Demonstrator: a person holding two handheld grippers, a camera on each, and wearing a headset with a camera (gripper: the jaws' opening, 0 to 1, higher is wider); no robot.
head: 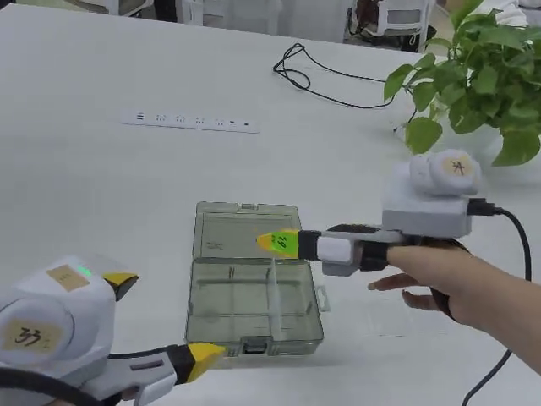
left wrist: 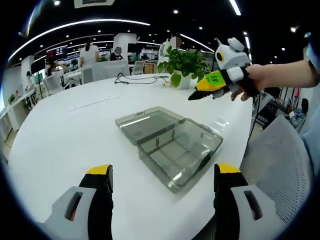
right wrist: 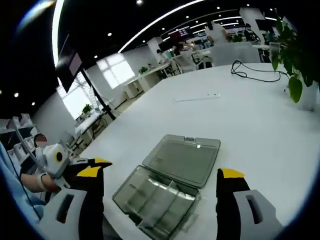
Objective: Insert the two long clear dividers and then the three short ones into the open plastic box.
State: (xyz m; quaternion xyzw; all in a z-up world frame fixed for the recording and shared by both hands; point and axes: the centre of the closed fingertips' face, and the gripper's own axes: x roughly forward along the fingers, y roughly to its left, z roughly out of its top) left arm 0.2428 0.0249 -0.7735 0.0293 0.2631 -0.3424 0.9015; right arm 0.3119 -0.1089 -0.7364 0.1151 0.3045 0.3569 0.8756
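Plastic box [head: 245, 304] on white office table [head: 84, 194]

Open box [head: 228, 338] sits mid-way on the table [head: 84, 186], lid [head: 241, 230] flat behind it, divider [head: 275, 294] standing inside, power strip [head: 189, 120] farther back left, cable [head: 321, 78] and plant [head: 482, 76] back right, right gripper [head: 279, 243] above the box.

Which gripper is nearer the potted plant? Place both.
Right. The right gripper hovers over the box, toward the plant; the left gripper is farther, off the box's other side.
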